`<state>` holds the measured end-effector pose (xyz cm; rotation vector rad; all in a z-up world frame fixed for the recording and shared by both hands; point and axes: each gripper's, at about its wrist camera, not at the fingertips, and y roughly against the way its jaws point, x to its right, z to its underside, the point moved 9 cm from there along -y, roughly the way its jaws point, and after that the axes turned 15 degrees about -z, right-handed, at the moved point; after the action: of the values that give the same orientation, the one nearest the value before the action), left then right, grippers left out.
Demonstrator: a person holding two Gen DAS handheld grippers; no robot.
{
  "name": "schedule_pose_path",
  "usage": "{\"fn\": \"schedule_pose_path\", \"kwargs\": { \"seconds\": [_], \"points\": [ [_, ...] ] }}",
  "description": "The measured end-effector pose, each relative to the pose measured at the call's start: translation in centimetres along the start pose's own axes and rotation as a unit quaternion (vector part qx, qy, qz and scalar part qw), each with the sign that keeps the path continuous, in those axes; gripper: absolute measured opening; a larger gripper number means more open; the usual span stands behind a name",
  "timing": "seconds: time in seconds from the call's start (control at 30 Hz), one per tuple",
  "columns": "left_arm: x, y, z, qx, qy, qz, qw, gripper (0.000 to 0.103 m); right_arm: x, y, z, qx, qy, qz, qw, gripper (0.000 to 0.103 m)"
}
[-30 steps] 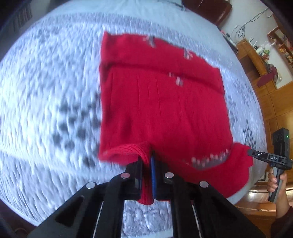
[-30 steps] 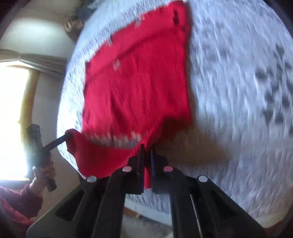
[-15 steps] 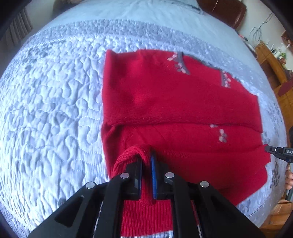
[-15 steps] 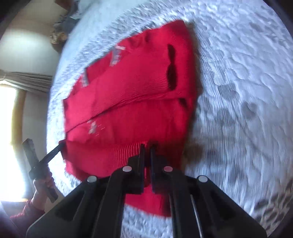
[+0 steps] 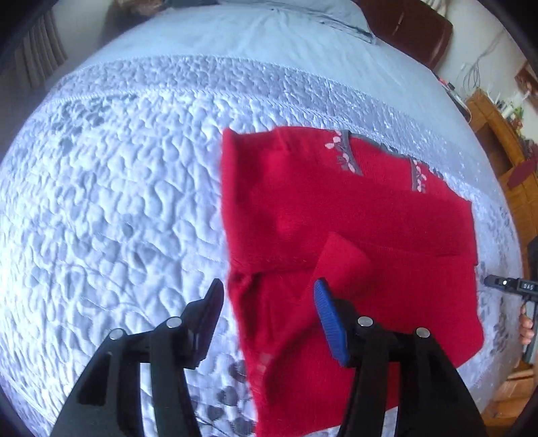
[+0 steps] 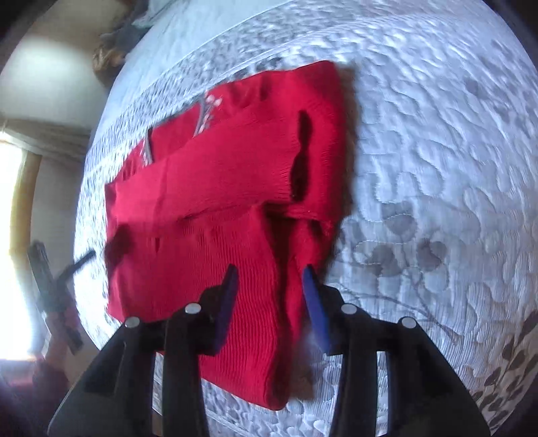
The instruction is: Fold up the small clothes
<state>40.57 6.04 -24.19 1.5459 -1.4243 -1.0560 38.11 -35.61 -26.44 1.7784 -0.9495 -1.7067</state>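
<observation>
A red knitted sweater (image 5: 353,228) with a grey flowered band lies folded on the quilted bed, its near part doubled back over the rest. My left gripper (image 5: 267,295) hangs over the sweater's near left corner; its jaws are opening and the cloth lies loose between them, with no pad pressing on it. In the right wrist view the same sweater (image 6: 218,188) fills the middle. My right gripper (image 6: 269,282) stands over its near right corner, jaws opening, the red knit below them and free of the pads. The other hand-held gripper (image 5: 514,285) shows at the right edge.
The white and grey quilted bedspread (image 5: 117,208) spreads wide to the left of the sweater and also to its right (image 6: 437,151). A dark headboard (image 5: 410,27) and wooden furniture (image 5: 504,134) stand beyond the bed. A bright window (image 6: 10,235) is on the left.
Both grippers carried the sweater's near edge forward over the garment, folding it, then their jaws spread and let go of the cloth, which now lies on the sweater.
</observation>
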Motion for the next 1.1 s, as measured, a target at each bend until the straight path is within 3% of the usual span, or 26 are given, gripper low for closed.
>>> {"fn": "schedule_pose_path", "kwargs": {
  "seconds": [0.1,0.27,0.43,0.57,0.7,0.87,0.97,1.03,1.07,1.1],
  "points": [
    [0.2,-0.8,0.1,0.002,-0.035,-0.018,0.9992,0.056,0.3,-1.3,-0.1,-0.014,0.009,0.016,1.0,0.041],
    [2.2,-1.1,-0.3,0.02,-0.069,-0.009,0.9974,0.056,-0.1,-2.3,-1.0,-0.013,0.018,0.015,1.0,0.041],
    [3.9,-2.4,-1.4,0.025,-0.098,-0.018,0.9947,0.056,0.0,-4.1,-2.0,-0.037,0.038,0.049,0.997,0.041],
    [6.0,-2.3,-1.7,0.025,-0.119,0.018,0.9923,0.056,0.0,-4.4,-2.3,-0.037,0.039,0.047,0.997,0.041],
    [7.6,-1.4,-1.4,0.018,-0.125,0.08,0.9888,0.056,-0.2,-4.4,-2.2,-0.039,0.044,0.045,0.997,0.042],
    [8.5,-2.5,-0.2,0.013,-0.172,0.043,0.984,0.056,-0.1,-4.6,-2.2,-0.038,0.044,0.045,0.997,0.043],
    [8.4,-3.9,0.6,0.002,-0.194,-0.002,0.981,0.056,-0.6,-4.7,-2.1,-0.037,0.044,0.036,0.998,0.043],
    [8.3,-4.7,1.2,-0.007,-0.193,-0.01,0.9811,0.045,-0.7,-4.9,-1.9,-0.041,0.052,0.04,0.997,0.039],
    [8.2,-4.8,1.3,-0.01,-0.19,-0.012,0.9817,0.038,-0.7,-5.0,-1.8,-0.043,0.058,0.047,0.996,0.028],
    [8.2,-4.8,1.3,-0.013,-0.179,-0.003,0.9837,0.018,-0.8,-5.1,-1.7,-0.047,0.066,0.053,0.995,0.019]
  ]
}}
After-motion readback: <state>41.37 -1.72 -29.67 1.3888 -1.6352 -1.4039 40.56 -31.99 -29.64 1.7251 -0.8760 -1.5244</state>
